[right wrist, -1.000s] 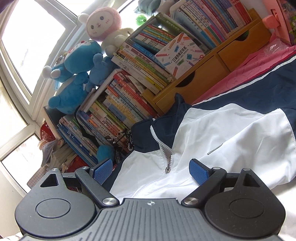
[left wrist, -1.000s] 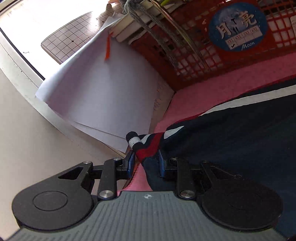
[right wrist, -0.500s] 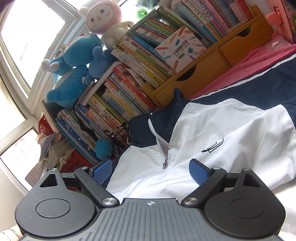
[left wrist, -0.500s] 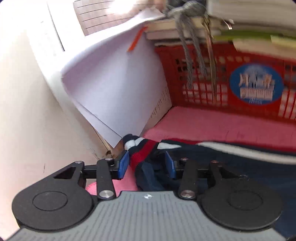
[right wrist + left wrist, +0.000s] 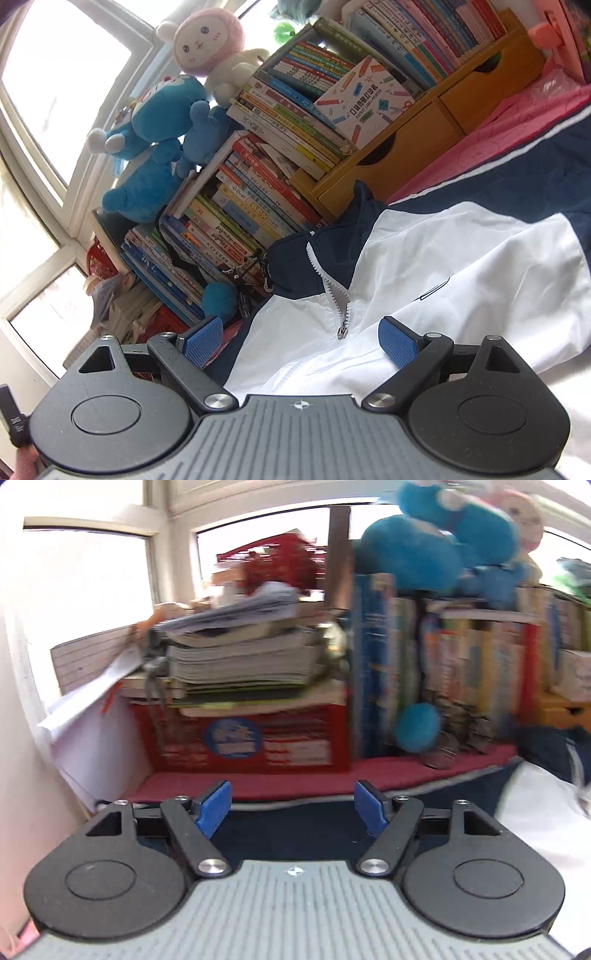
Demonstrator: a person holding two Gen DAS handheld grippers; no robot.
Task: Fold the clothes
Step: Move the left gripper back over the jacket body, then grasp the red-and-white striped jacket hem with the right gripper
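Cluttered window corner, pink cloth (image 5: 491, 136) covering the bench, packed bookshelf (image 5: 258, 173) and wooden drawer unit (image 5: 424, 147) at the back, blue plush (image 5: 155, 147) and pink plush (image 5: 207, 40) on top, red crate (image 5: 243, 738) stacked with papers by the window. Navy-and-white jacket (image 5: 461, 266) spread flat on the pink cloth, collar toward the books, zipper (image 5: 341, 314) partly done up, navy sleeve with white piping running off to the right. Thin woven synthetic by the look, probably light, limp, a bit slippery; likely to slide and crease rather than hold a shape, no fragility apart from zipper teeth snagging. Best grab points judged: hems, cuffs, shoulder seams, collar edge, i.e. doubled fabric that pinches firmly; mid-panel pinch likely to bunch one layer only. Left gripper (image 5: 291, 805) over the navy part, blurred view, jaws opening, nothing between the blue ribbed pads, fabric seen below the gap, contact not clear. Right gripper (image 5: 299, 341) low over the white chest panel near the zipper pull, jaws spread wide, empty, pads clear of cloth as far as visible. Fold not yet visible on this side; both sleeves' full lie out of view.
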